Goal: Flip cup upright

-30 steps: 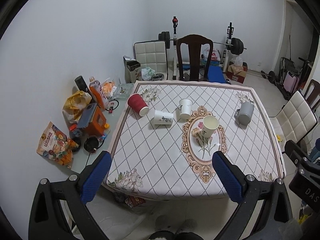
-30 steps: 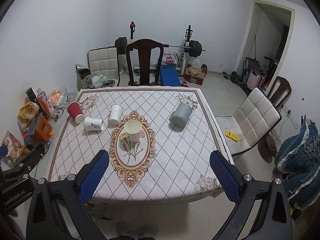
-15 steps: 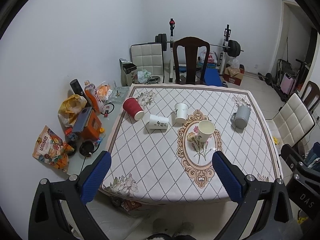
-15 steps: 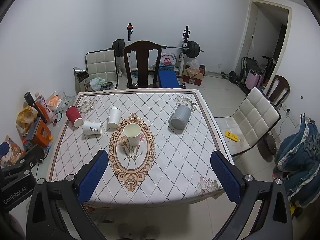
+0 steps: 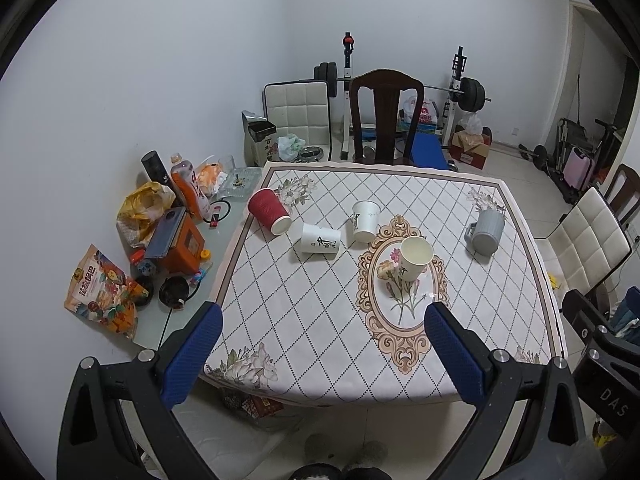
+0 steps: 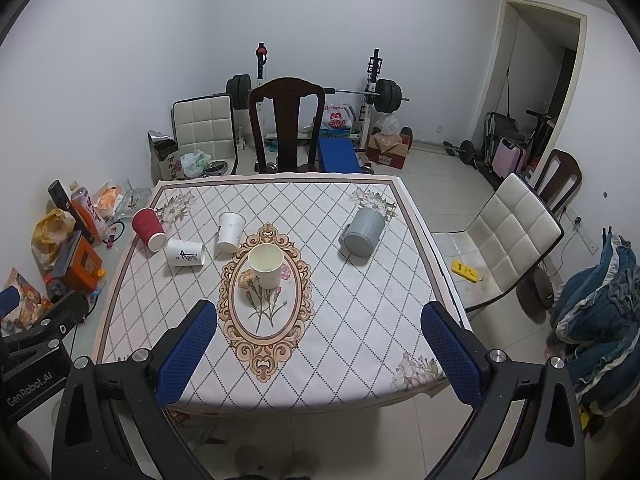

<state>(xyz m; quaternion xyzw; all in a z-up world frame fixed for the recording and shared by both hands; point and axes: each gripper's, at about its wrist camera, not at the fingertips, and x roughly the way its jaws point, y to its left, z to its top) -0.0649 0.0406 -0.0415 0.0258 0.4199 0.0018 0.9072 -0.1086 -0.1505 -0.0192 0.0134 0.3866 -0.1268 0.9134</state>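
Note:
Several cups sit on the patterned table [image 5: 304, 320]. A red paper cup [image 5: 269, 211] [image 6: 148, 227] lies on its side at the left. A white paper cup [image 5: 319, 239] [image 6: 185, 253] lies on its side beside it. Another white cup [image 5: 365, 221] [image 6: 229, 231] stands upside down. A cream cup [image 5: 415, 257] [image 6: 265, 265] stands upright on the oval motif. A grey mug [image 5: 485, 230] [image 6: 363, 230] is tipped at the right. My left gripper [image 5: 322, 354] and right gripper [image 6: 320, 356] are open and empty, held high before the table's near edge, far from every cup.
A dark wooden chair [image 5: 385, 116] stands behind the table. Snack bags, bottles and an orange box [image 5: 180, 246] clutter a side surface at the left. A white padded chair [image 6: 510, 236] stands to the right. Weights and a bench stand at the back wall.
Both grippers have pulled back and up from the table, so the table and cups look smaller. Nothing on the table has moved. Both jaws stay open.

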